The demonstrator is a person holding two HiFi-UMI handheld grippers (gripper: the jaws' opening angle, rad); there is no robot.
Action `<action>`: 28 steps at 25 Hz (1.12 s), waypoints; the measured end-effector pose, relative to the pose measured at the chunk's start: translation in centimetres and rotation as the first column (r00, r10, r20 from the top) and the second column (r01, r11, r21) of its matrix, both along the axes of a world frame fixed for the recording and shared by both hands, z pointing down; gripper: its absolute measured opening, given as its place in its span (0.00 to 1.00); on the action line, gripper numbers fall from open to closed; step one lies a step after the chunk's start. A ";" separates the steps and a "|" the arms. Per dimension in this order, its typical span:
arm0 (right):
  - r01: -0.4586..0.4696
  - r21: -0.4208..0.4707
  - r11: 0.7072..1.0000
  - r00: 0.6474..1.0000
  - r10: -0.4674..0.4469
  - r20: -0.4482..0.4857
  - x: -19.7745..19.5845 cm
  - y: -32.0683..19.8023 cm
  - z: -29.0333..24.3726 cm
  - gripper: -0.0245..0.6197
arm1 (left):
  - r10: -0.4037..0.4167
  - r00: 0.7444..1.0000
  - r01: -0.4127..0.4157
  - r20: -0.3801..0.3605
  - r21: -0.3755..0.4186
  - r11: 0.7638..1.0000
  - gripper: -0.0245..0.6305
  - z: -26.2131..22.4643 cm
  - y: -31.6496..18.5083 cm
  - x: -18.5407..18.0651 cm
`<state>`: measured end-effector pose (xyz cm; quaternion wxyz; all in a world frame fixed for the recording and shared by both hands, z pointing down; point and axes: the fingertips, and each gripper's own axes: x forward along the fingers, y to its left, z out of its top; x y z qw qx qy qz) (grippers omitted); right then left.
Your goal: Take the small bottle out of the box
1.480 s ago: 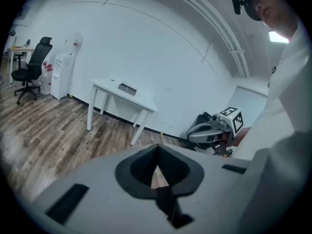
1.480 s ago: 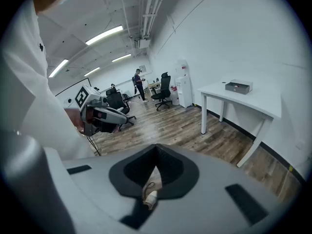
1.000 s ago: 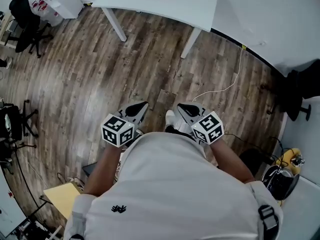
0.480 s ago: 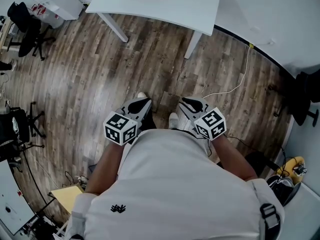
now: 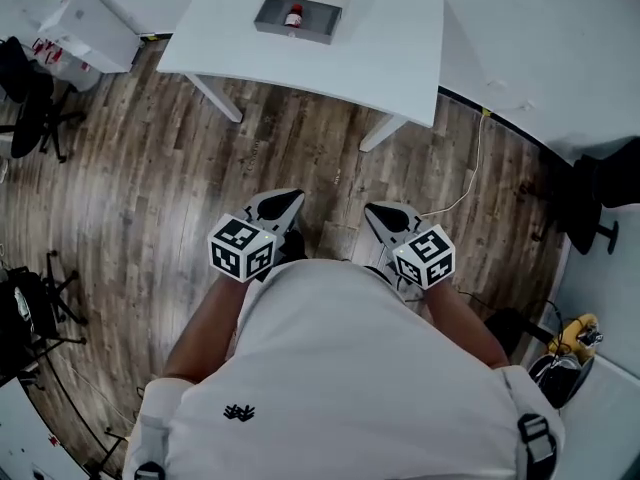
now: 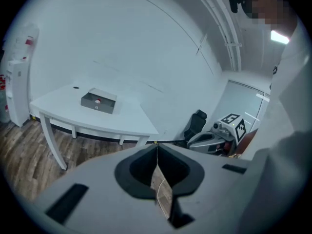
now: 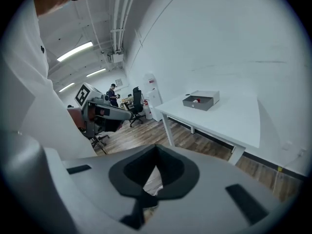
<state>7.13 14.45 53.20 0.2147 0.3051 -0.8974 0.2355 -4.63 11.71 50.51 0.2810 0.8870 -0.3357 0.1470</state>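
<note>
A grey open box [image 5: 299,16] sits on a white table [image 5: 390,38] far ahead; inside it lies a small bottle [image 5: 294,15] with a red cap. The box [image 6: 98,101] and bottle [image 6: 98,101] show small in the left gripper view, and the box [image 7: 201,100] with its bottle [image 7: 196,101] in the right gripper view. My left gripper [image 5: 283,206] and right gripper [image 5: 383,216] are held close to my chest, well short of the table. The left gripper [image 6: 156,147] and the right gripper [image 7: 156,149] both have their jaws together with nothing between them.
Wood floor [image 5: 180,158] lies between me and the table. Office chairs [image 5: 30,108] stand at the left, a white cabinet [image 5: 80,23] at the back left. A white cable [image 5: 470,168] runs across the floor at the right, near a dark chair [image 5: 600,188].
The head view has tilted forward: the table and box now show fully, lower in the frame. Both grippers stay near my chest, still shut.
</note>
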 end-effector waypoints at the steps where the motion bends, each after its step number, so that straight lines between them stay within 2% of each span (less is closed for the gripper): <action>1: -0.005 -0.002 1.000 1.000 0.005 -0.008 -0.7 -1.1 -0.2 0.05 | 0.013 1.000 -0.013 0.002 0.006 1.000 0.05 -0.2 -1.5 -0.8; 6: -0.045 0.001 0.999 0.999 0.045 -0.031 -4.4 -5.3 -1.2 0.05 | 0.070 0.997 -0.070 0.030 -0.002 0.998 0.07 0.6 -7.2 -4.4; 10: -0.044 0.000 0.999 0.998 0.044 -0.054 -5.8 -7.4 -1.4 0.05 | 0.046 0.998 -0.046 0.031 -0.001 0.999 0.09 1.3 -11.3 -5.8; 14: -0.037 -0.013 0.999 0.997 0.037 -0.061 -5.6 -10.6 -0.8 0.05 | -0.009 1.000 0.009 0.025 0.007 1.000 0.14 1.4 -16.2 -5.9; 18: 0.014 0.023 1.000 0.999 -0.013 -0.049 -5.6 -14.8 -0.8 0.05 | -0.063 0.996 0.062 0.056 0.012 0.998 0.19 1.6 -21.3 -6.0; 21: 0.020 0.026 0.999 1.000 -0.019 -0.021 -4.4 -18.8 -0.9 0.05 | -0.100 0.993 0.100 0.065 0.004 0.995 0.22 1.6 -25.1 -5.5; 24: 0.048 0.006 0.999 0.999 -0.048 0.004 -3.4 -22.4 -0.7 0.05 | -0.118 0.988 0.119 0.097 -0.001 0.993 0.25 1.8 -29.1 -5.0; 28: 0.083 0.026 0.996 0.997 -0.083 0.003 -1.8 -26.7 -0.9 0.05 | -0.138 0.976 0.143 0.168 -0.019 0.990 0.29 2.7 -34.1 -4.9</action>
